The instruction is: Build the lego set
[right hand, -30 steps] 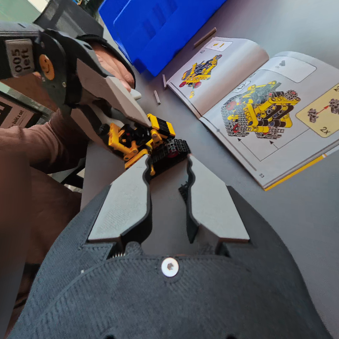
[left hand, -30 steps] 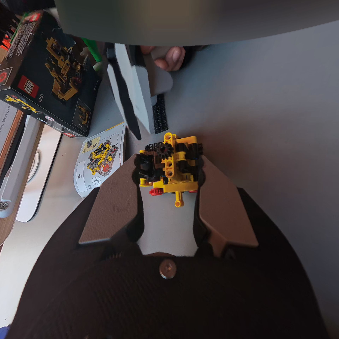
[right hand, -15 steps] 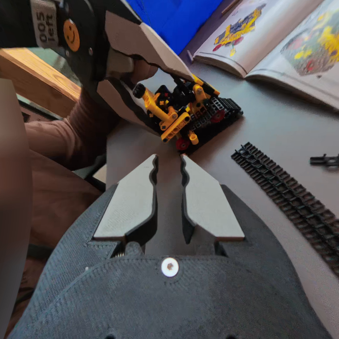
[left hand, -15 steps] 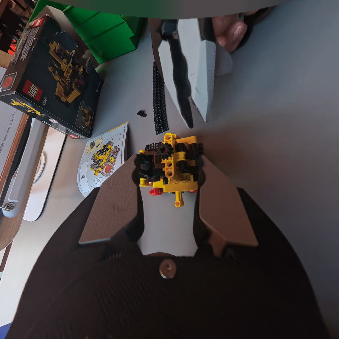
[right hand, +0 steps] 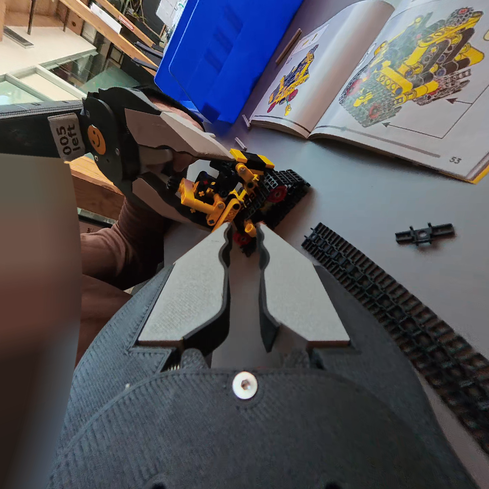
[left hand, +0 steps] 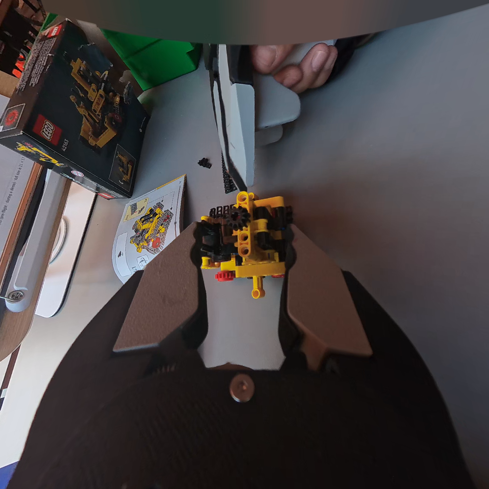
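A: Since half a second ago, my right gripper (right hand: pixel 244 229) has come back in toward the model (left hand: pixel 244 239); its tips now sit just beside the yellow front end, near a red gear. Jaws are parted by a narrow gap, nothing between them.

B: And the left?

A: My left gripper (left hand: pixel 242 238) is clamped on the model, one finger on each flank, same hold as before. Model sits low at the worktop (left hand: pixel 383 185); I cannot tell whether it rests on it or is held just above.

B: Progress?

A: Chassis and yellow bodywork look assembled. One black tread is fitted on the far side. The second tread (right hand: pixel 383 288) lies flat on the worktop, apart from the model, on my right. A small black connector (right hand: pixel 424 234) lies loose beyond it.

B: So what is left?

A: By my judgement, wrapping that second tread and placing the loose connector. The instruction booklet (right hand: pixel 383 87) is open near its end, which suggests late stage.

B: Surroundings?

A: Blue bin (right hand: pixel 219 53) behind the booklet; set box (left hand: pixel 71 111) and green bin (left hand: pixel 156 60) further out.
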{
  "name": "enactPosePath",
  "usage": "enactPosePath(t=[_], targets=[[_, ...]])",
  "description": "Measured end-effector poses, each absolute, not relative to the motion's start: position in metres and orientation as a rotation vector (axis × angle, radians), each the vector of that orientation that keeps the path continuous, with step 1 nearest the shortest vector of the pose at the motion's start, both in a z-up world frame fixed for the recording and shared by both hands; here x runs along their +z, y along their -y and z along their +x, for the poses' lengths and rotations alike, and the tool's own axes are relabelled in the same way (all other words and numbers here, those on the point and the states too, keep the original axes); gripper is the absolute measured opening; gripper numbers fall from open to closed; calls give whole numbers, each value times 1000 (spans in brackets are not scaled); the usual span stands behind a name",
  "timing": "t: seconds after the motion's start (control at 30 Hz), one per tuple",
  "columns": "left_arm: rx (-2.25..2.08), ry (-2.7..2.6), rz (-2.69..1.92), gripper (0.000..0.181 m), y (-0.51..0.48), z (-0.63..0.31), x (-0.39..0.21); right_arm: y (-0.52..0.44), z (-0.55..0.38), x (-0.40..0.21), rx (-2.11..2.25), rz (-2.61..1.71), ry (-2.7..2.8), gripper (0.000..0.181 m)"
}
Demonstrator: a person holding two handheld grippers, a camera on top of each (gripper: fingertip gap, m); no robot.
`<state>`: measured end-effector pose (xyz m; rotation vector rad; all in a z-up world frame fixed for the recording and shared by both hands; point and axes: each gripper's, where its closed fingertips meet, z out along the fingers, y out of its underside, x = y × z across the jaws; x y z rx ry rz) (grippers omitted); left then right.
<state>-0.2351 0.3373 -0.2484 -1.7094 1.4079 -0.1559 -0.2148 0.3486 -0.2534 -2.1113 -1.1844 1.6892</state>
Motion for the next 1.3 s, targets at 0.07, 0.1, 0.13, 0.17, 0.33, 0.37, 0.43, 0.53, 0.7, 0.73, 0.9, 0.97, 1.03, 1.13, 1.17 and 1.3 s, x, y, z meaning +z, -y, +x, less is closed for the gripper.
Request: enactPosePath(t=[0.07, 0.1, 0.13, 0.17, 0.33, 0.37, 0.43, 0.53, 0.7, 0.73, 0.9, 0.97, 1.03, 1.13, 1.17, 1.3], targets=[[-159, -1406, -1711, 60, -338, -235, -248, -347, -218, -253, 1721, -2125, 1178, 13], [-160, -1406, -1712, 60, -337, -235, -248, -346, -220, -254, 1733, -2133, 1176, 13], [-158, -1406, -1711, 60, -338, -235, -248, -346, -221, -254, 1736, -2141, 1174, 12], [-155, -1407, -1710, 60, -338, -235, -248, -346, -222, -255, 1734, -2146, 1173, 12], [-150, -1411, -1710, 60, -337, -235, -248, -347, -223, -257, 1713, -2159, 1171, 5], [-149, -1412, -1709, 60, -337, -235, -248, -347, -223, -258, 1707, -2161, 1173, 4], [-148, -1412, -1711, 60, -337, -235, -248, -347, -223, -258, 1693, -2154, 1181, 3], [-147, -1408, -1718, 60, -337, -234, -248, -348, -224, -258, 1657, -2136, 1200, 2], [-144, -1407, -1720, 60, -338, -235, -248, -346, -224, -254, 1648, -2083, 1234, 0], [-142, -1408, -1720, 60, -338, -235, -248, -344, -224, -254, 1634, -2076, 1254, 0], [-139, -1411, -1718, 60, -337, -235, -248, -341, -222, -253, 1653, -2078, 1253, 0], [-137, -1411, -1721, 60, -337, -235, -248, -339, -218, -250, 1684, -2079, 1236, 0], [-135, -1409, -1723, 60, -338, -235, -249, -337, -215, -251, 1682, -2087, 1231, 0], [-128, -1410, -1726, 60, -338, -235, -249, -335, -214, -255, 1664, -2106, 1234, 8], [-126, -1411, -1726, 60, -338, -235, -249, -335, -214, -255, 1656, -2106, 1232, 7], [-121, -1401, -1742, 60, -338, -235, -249, -334, -215, -255, 1624, -2090, 1233, 9]])
